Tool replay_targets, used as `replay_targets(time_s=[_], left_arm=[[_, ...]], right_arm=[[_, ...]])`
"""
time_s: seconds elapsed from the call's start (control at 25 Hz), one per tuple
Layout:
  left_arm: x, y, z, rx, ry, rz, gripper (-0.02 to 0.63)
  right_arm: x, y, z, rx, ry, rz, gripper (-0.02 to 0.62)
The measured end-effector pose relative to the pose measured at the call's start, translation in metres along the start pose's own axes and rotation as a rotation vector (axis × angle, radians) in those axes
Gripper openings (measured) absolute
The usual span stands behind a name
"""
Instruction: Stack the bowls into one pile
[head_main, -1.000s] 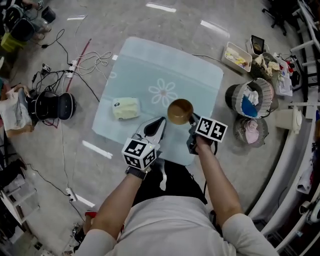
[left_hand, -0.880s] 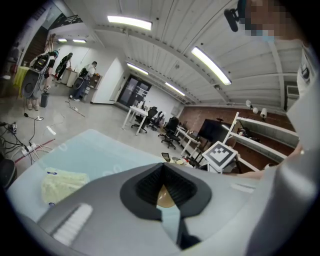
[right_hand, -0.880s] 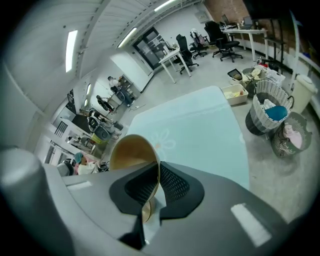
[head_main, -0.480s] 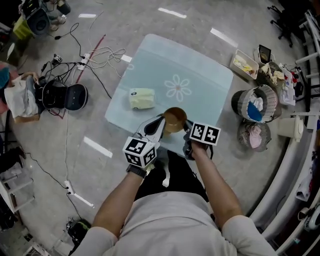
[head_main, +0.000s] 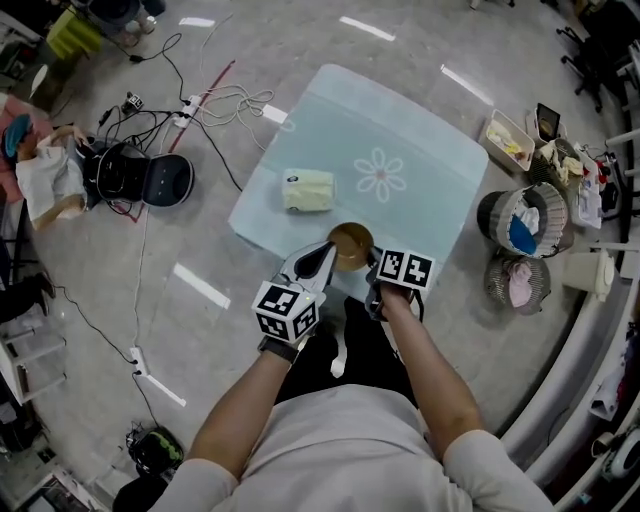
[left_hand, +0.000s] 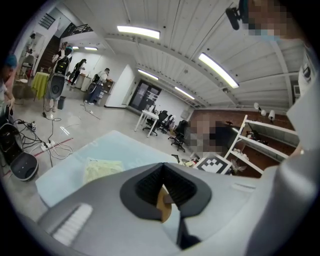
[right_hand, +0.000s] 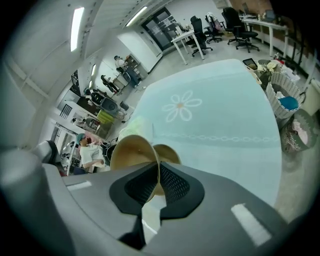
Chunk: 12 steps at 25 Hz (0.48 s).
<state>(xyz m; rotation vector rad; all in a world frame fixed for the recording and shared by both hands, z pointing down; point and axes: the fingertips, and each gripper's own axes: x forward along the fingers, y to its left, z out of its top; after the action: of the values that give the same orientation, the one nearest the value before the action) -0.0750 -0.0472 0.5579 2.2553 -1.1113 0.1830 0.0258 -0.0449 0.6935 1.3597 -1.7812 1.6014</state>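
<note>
Over at the left, a black rounded device (head_main: 150, 178) is sitting on the floor among loose cables (head_main: 215, 105). Next along, the table (head_main: 400, 130) is lying under a pale blue-green cover with a flower printed on it. A folded yellowish cloth (head_main: 308, 190) is resting on its near-left part.

The person is standing at the table's near edge, holding both tools out over it. The left gripper (head_main: 323, 250) is pointing at the left side of the brown bowl (head_main: 350, 243), its tip right against the rim in the head view. In the left gripper view its jaws are pressing close together. A sliver of the brown bowl is showing in the slit between them, though whether that sliver is actually nipped I cannot tell.

The bowl is hanging just over the near edge of the table, between the two tools. The right gripper (head_main: 372, 258) is clamping it. In the right gripper view the thin wall is running straight between the two black pads, one on each side.

Further right, two round baskets (head_main: 487, 212) are standing on the floor beside the table, one holding something blue, the other something pink.
</note>
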Motion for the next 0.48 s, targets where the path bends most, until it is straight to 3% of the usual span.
replay_targets(time_s=[0.32,0.48], left_arm=[[0.001,0.01,-0.005,-0.018,0.009,0.013,0.0],[0.004,0.013,-0.006,-0.024,0.011,0.013,0.0]], right_arm=[[0.022,-0.009,-0.012,-0.007,0.053,-0.021,0.028],[0.026,-0.014,-0.009,-0.073,0.062,-0.049,0.035]])
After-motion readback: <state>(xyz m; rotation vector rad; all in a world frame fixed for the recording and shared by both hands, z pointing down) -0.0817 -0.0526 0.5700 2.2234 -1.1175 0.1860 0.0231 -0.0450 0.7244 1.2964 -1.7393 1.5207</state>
